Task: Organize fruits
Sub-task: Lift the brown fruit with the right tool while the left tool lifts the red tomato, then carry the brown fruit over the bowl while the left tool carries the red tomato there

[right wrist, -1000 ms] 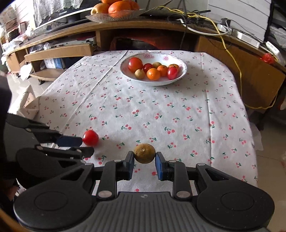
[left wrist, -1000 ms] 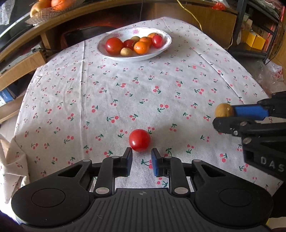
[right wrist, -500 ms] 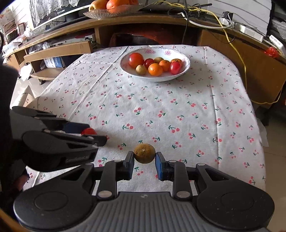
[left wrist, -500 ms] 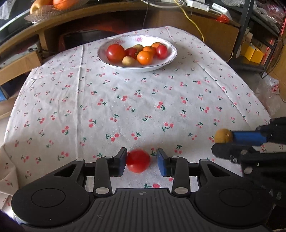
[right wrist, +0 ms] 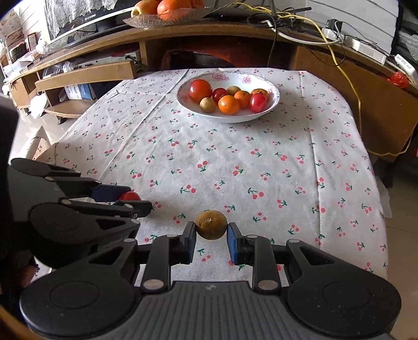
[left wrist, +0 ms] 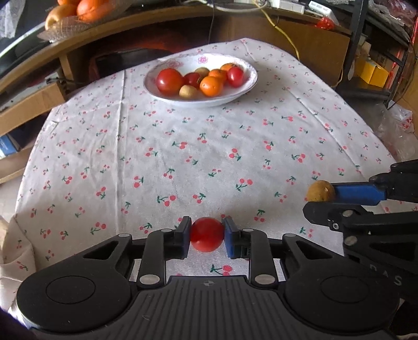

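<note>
Table under white cherry-print cloth (left wrist: 209, 146); one bowl on it

Cloth covering whole tabletop (right wrist: 235, 162), creased along fold lines, hanging over near-left corner; white floral-rimmed bowl (left wrist: 247, 81) resting on cloth at far end, near centre; in bowl: large red tomato (left wrist: 169, 81), smaller red ones, oranges (left wrist: 211, 85), small tan round fruits (left wrist: 187, 91), all bunched and touching; rest of cloth bare out to edges; behind table, curved wooden shelf (right wrist: 209, 31) carrying glass dish (right wrist: 146, 22) of oranges and a yellowish fruit, plus cables and power strips at its right end; lower wooden shelf at left, contents too small to tell
</note>
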Motion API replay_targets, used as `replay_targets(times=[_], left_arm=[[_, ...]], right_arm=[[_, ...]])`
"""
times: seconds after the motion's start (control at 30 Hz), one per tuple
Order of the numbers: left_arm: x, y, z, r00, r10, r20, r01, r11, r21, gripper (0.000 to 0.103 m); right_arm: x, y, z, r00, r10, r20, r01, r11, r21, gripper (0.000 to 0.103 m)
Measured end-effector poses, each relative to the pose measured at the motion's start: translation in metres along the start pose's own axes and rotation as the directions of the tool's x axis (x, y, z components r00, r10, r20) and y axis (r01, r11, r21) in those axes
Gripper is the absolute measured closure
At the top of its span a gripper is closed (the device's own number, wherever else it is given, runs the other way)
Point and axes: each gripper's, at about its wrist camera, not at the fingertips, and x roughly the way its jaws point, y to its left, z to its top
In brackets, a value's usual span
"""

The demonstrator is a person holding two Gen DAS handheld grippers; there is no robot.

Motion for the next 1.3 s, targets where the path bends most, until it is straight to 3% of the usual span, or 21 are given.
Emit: replay_targets(times=[0.87,1.3], left_arm=[[-0.030,-0.007,0.029,0.989,0.039,0.140,-0.040,0.999,0.000,0.070],[-0.036,-0.002,0.063,0.977,0.054,0.205,-0.057,0.998,0.012,0.070]], right_arm=[[-0.017,-0.003,0.030,0.991,-0.054,0.121,0.050,0.998,0.036,0.075],[-0.019,-0.015,0.065,0.983,-0.056,0.174,0.044,0.996,0.071,0.075]])
